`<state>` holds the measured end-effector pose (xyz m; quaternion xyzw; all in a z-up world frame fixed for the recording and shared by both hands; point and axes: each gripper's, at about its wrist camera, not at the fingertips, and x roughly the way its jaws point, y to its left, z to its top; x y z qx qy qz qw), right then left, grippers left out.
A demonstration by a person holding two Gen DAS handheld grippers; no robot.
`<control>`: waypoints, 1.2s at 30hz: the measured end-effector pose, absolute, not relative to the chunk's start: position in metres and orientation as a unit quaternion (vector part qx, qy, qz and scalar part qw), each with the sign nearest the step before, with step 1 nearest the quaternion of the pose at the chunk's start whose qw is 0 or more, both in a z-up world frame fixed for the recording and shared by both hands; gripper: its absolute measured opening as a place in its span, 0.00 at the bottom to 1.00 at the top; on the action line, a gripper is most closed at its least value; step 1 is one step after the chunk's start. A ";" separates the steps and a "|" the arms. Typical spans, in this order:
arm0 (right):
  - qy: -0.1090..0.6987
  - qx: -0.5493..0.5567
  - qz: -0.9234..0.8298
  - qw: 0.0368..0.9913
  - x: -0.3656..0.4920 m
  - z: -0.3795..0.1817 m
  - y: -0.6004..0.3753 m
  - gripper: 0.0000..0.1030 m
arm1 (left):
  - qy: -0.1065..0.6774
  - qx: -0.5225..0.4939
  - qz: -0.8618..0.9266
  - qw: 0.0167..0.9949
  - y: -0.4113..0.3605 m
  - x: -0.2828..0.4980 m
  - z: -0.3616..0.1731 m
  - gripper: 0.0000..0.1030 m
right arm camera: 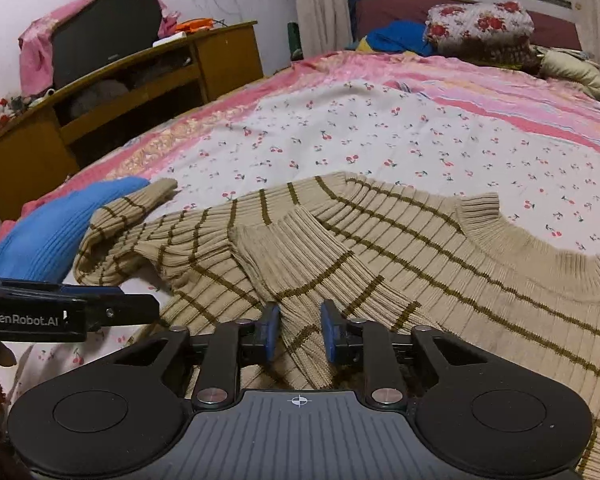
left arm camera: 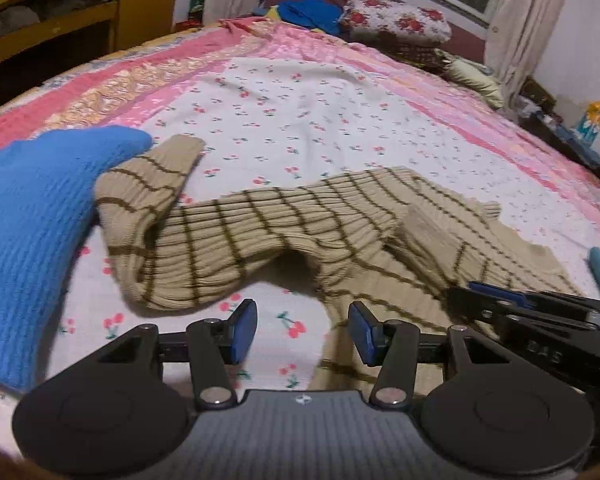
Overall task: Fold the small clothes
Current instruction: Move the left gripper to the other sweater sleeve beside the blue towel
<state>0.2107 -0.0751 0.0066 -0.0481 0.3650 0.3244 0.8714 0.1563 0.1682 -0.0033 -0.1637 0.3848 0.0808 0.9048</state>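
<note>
A beige ribbed sweater point(left arm camera: 260, 232) with thin brown stripes lies crumpled on the bed, its collar point(right arm camera: 520, 240) toward the right. My left gripper point(left arm camera: 304, 330) hovers open just before the sweater's near edge, with only bedsheet between its blue pads. My right gripper point(right arm camera: 300, 332) sits over a folded-in sleeve point(right arm camera: 300, 264), and the pads close on a ridge of that sleeve's knit. From the left wrist view the right gripper point(left arm camera: 472, 296) reaches in from the right onto the sweater. The left gripper's fingers point(right arm camera: 140, 308) enter the right wrist view at the left.
A blue knit garment point(left arm camera: 32, 220) lies left of the sweater, touching its other sleeve. The bed point(right arm camera: 380, 140) has a white cherry-print sheet with pink borders. Pillows and a floral bundle point(right arm camera: 480, 24) are at the head. A wooden cabinet point(right arm camera: 100, 100) stands along the left side.
</note>
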 end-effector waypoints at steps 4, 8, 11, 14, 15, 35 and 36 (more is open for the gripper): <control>0.364 -0.056 0.323 0.872 0.206 0.006 -0.072 0.18 | 0.392 -0.128 0.113 0.904 0.167 0.158 -0.005 0.54; 0.367 -0.051 0.319 0.872 0.207 0.006 -0.072 0.18 | 0.399 -0.114 0.121 0.902 0.168 0.158 -0.007 0.54; 0.367 -0.054 0.317 0.873 0.205 0.005 -0.071 0.18 | 0.402 -0.114 0.128 0.899 0.169 0.159 -0.009 0.54; 0.365 -0.059 0.315 0.874 0.204 0.004 -0.070 0.18 | 0.402 -0.121 0.129 0.898 0.173 0.159 -0.011 0.54; 0.365 -0.061 0.314 0.874 0.204 0.004 -0.069 0.18 | 0.402 -0.125 0.130 0.898 0.174 0.158 -0.011 0.54; 0.364 -0.079 0.300 0.878 0.201 0.002 -0.062 0.18 | 0.382 -0.212 0.164 0.885 0.202 0.158 -0.019 0.55; 0.364 -0.079 0.300 0.878 0.201 0.002 -0.062 0.18 | 0.379 -0.217 0.165 0.884 0.202 0.157 -0.019 0.55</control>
